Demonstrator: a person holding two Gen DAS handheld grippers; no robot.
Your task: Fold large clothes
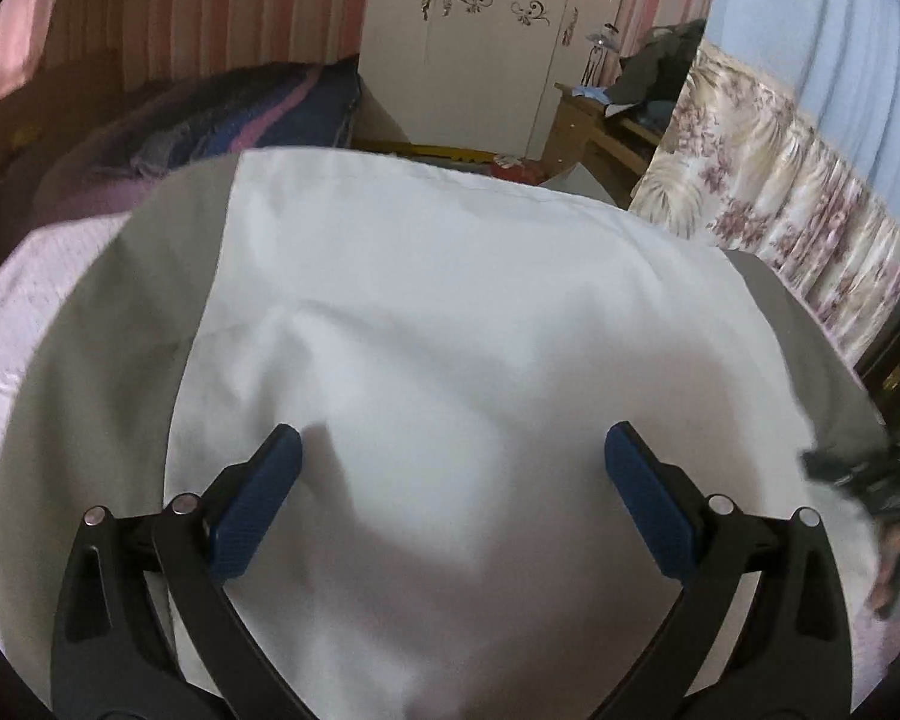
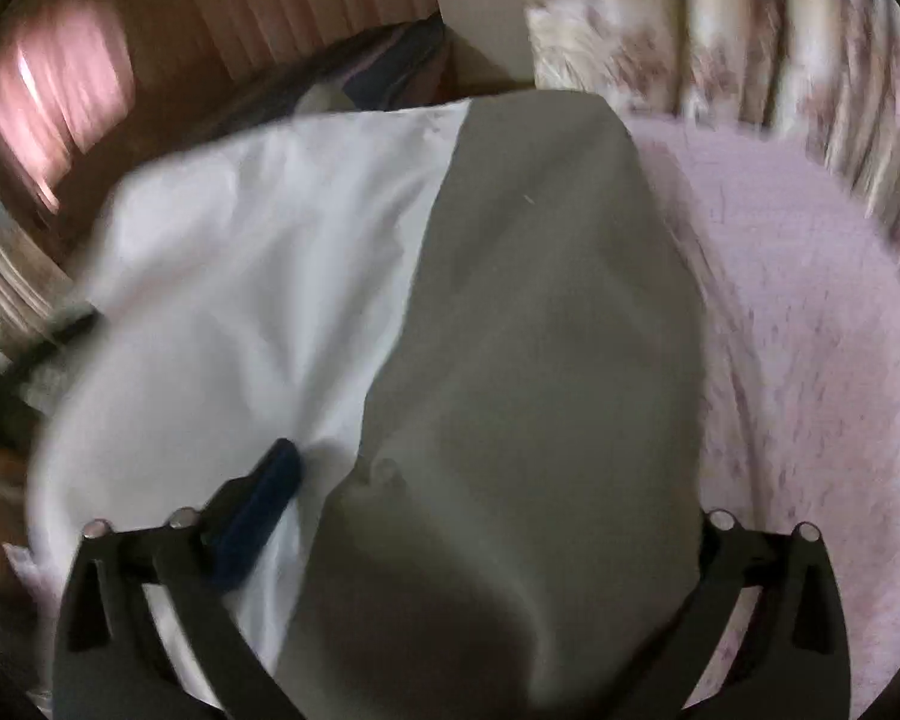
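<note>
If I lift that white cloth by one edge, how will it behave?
The white cloth is probably floppy: it lies creased over the grey cloth. Likely light, since it looks thin. It may slide on the grey layer when pushed, bunching rather than moving whole.

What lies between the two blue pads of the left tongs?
Only the white fabric of the garment, lying flat, as the left wrist view shows. The left tongs stand open above it with nothing gripped.

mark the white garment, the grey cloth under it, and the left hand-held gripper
white garment (image 1: pixel 450 312): left wrist view, its flat middle.
grey cloth (image 2: pixel 546 276): right wrist view, its bare centre.
left hand-held gripper (image 1: pixel 453 450): left wrist view, midway between fingertips.
</note>
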